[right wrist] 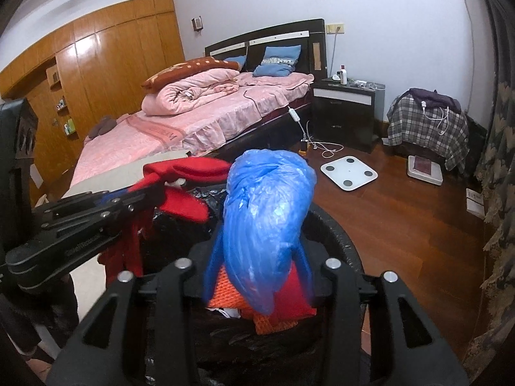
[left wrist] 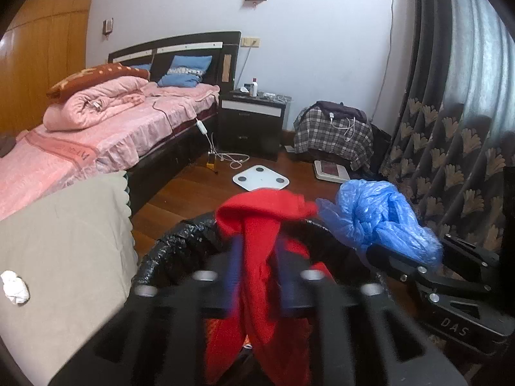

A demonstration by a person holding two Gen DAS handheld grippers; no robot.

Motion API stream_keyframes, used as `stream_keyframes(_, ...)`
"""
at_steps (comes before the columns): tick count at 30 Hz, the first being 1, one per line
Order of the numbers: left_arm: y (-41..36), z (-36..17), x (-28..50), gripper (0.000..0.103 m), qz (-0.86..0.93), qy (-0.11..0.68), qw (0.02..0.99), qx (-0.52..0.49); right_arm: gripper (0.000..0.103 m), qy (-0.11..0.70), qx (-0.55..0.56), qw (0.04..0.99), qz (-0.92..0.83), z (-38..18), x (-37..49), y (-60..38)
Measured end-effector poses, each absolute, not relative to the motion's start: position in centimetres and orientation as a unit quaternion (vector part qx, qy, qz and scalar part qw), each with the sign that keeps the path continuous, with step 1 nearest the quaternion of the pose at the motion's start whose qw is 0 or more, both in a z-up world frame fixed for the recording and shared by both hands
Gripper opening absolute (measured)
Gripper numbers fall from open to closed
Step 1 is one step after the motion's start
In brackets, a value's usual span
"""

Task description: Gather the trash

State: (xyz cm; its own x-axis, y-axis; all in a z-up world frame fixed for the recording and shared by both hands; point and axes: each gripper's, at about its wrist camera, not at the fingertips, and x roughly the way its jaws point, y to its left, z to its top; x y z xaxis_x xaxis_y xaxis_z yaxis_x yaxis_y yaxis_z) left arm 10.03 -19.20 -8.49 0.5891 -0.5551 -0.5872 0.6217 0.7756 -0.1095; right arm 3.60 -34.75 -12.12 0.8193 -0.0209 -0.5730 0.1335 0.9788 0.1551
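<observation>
My left gripper [left wrist: 257,276] is shut on a red plastic bag [left wrist: 260,225] and holds it over a bin lined with a black trash bag [left wrist: 173,244]. My right gripper [right wrist: 257,267] is shut on a crumpled blue plastic bag [right wrist: 267,212] above the same black-lined bin [right wrist: 341,238]. Red and orange trash [right wrist: 283,315] lies inside the bin. In the left wrist view the blue bag [left wrist: 379,218] and right gripper [left wrist: 450,276] show at right. In the right wrist view the left gripper [right wrist: 80,222] and red bag [right wrist: 190,170] show at left.
A grey-covered surface [left wrist: 64,244] at left holds a crumpled white tissue [left wrist: 14,286]. Beyond are a pink bed [left wrist: 106,135], a dark nightstand [left wrist: 251,122], a white scale [left wrist: 260,178] on the wood floor, a plaid-covered stool [left wrist: 334,135] and a patterned curtain [left wrist: 450,160] at right.
</observation>
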Motion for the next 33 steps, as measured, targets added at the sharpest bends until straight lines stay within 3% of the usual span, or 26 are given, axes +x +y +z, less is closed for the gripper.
stream_keyframes(3,-18.6,-8.4,10.3,0.055,-0.329,0.310,0.891,0.047,0.060,0.300,0.094,0.948,-0.047,-12.3,3.5,-34.6)
stream_keyframes(7,-17.0,-8.0,10.5,0.065,-0.312,0.305,0.899,0.038,0.092,0.288,0.086,0.951,-0.071,-12.0,3.1,-34.6)
stream_keyframes(10,-15.1,-7.4,10.4,0.077,-0.292,0.294,0.909,0.032,0.097,0.278,0.086,0.953,-0.080,-11.5,2.6,-34.7)
stream_keyframes(17,-9.7,-5.8,9.3,0.095,-0.244,0.270,0.931,0.037,0.097,0.259,0.094,0.959,-0.066,-9.6,1.9,-33.3)
stream_keyframes(33,4.5,-5.8,7.8,0.097,-0.096,0.262,0.960,0.016,0.098,0.265,0.059,0.961,0.051,-8.3,7.5,-21.1)
